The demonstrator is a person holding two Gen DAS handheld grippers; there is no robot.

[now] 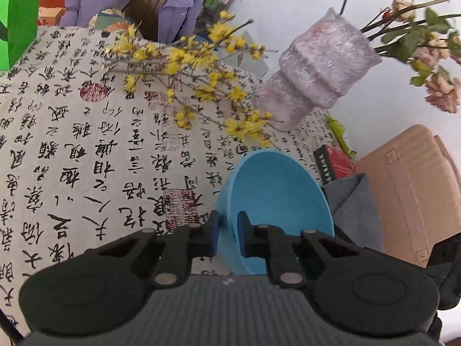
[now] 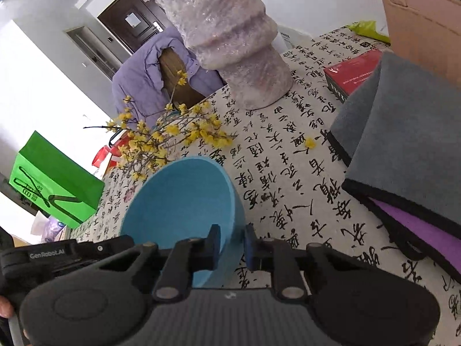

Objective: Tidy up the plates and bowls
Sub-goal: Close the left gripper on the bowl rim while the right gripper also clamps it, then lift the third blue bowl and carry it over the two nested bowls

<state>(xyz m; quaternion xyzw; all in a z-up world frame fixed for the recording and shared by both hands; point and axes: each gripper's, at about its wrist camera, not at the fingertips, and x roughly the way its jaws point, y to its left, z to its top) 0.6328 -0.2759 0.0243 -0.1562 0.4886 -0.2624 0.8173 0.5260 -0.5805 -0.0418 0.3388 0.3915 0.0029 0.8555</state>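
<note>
Both grippers have a bite on the same light-blue round plastic bowl [image 1: 276, 196]; the left gripper [image 1: 227, 235] is pinching the bowl's wall at the near-left rim, one blue-padded finger outside, one inside; the right gripper [image 2: 232, 245] is pinching the opposite side of the rim in just the same fashion, inner finger in the hollow, outer finger against the outside wall. Jaws are drawn in tight on thin plastic, nothing else between them.

That bowl sits close in front of both cameras, on the cream tablecloth printed with black calligraphy [image 1: 86, 158], and it looks tilted in both views, though the fisheye may exaggerate that; whether its base touches the cloth I cannot tell.

Now the trick, as I judge it: two grips on one light bowl means the hands must travel as one; lift evenly, keep the rim level, no twisting against each other or the plastic flexes and slips out of a pad.

Just beyond the bowl, watch the spray of yellow-blossomed bare twigs [image 1: 187, 66] lying across the cloth; a careless swing would snag it. To the right, a folded grey felt mat with black edging [image 2: 403, 144] and a red flat box [image 2: 351, 72].

Farther back stands the tall ridged lilac vase wrapped in clear film [image 2: 230, 43]; top-heavy by the look of it, so give it room. Beyond the table edge, a green paper bag [image 2: 54, 178] and a lilac padded jacket over a chair [image 2: 138, 80].
</note>
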